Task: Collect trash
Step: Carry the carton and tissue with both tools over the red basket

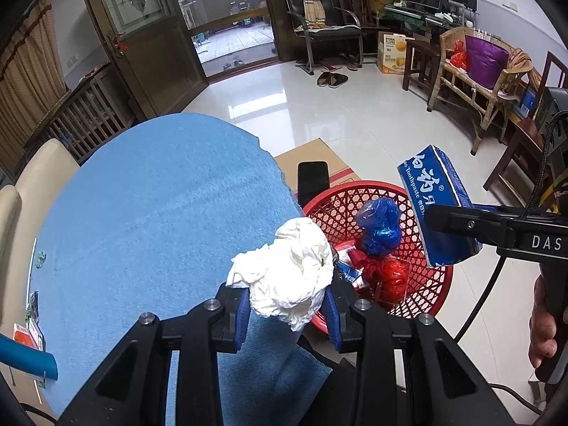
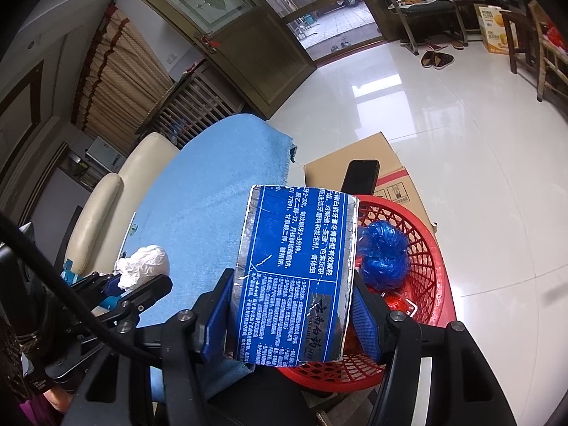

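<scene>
My left gripper [image 1: 287,305] is shut on a crumpled white tissue wad [image 1: 291,273], held over the right edge of the blue-clothed table [image 1: 149,234], beside the red mesh basket [image 1: 429,298]. My right gripper [image 2: 294,316] is shut on a blue toothpaste box [image 2: 294,277] and holds it above the basket [image 2: 426,284]. The box also shows in the left wrist view [image 1: 438,209], above the basket's right side. The tissue wad shows in the right wrist view [image 2: 145,264]. The basket holds a blue plastic bag ball [image 1: 380,227], a red bag [image 1: 388,277] and other wrappers.
A cardboard box [image 1: 319,159] with a black phone [image 1: 312,181] on it stands behind the basket. A cream chair [image 1: 21,191] stands left of the table. Small packets [image 1: 30,333] lie at the table's left edge. Wooden chairs and a bench line the far wall.
</scene>
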A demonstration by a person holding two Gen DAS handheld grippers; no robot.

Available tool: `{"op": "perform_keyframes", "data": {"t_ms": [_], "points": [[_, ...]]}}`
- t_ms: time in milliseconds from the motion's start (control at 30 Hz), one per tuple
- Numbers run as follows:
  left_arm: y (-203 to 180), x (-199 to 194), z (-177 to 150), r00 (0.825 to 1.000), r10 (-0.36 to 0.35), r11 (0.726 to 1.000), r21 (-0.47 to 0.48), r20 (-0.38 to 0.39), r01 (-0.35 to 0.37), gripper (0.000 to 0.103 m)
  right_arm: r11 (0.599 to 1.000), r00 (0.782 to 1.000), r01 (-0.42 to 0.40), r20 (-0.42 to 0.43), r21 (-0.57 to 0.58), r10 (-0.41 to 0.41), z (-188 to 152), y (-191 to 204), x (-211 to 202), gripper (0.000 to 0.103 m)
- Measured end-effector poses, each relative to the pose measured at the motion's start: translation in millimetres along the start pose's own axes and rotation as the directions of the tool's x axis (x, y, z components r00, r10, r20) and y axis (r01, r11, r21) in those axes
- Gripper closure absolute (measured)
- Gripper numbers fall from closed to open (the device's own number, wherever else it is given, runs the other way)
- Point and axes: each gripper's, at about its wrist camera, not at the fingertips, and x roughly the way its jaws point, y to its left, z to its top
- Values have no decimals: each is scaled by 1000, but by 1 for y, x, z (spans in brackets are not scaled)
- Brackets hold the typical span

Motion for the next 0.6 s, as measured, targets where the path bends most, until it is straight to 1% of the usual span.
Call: {"op": "perform_keyframes", "data": {"t_ms": [600], "points": [[-5, 18, 2, 999, -16, 1000, 18, -39, 16, 66, 998, 999, 6, -36, 55, -4, -4, -21, 20, 38]]}}
